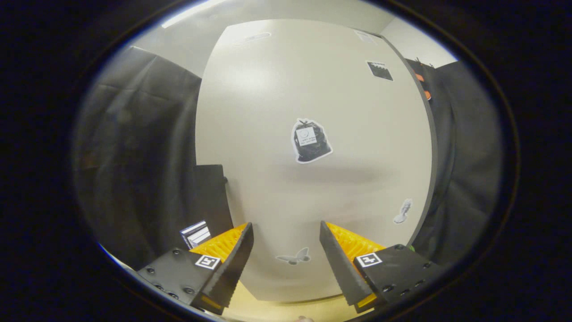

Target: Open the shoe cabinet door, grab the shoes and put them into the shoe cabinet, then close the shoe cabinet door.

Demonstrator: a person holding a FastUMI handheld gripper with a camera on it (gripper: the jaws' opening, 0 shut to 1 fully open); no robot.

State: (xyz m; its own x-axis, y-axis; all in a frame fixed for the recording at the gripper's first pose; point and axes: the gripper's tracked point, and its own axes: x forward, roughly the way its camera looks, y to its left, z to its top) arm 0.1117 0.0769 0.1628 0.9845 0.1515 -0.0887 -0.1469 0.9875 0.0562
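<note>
Smooth, faintly glossy cream cabinet door, matt black cloth wall, claw spread apart, ribbed black fingers

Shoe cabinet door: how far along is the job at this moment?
Either the very start or the very end; one frame can't tell which. The shoe cabinet door looks shut, its pale front with stickers facing the tool. The tool is open with nothing between its fingers, so no step is in hand. If it is the start, opening, loading the shoes and closing all remain.
</note>
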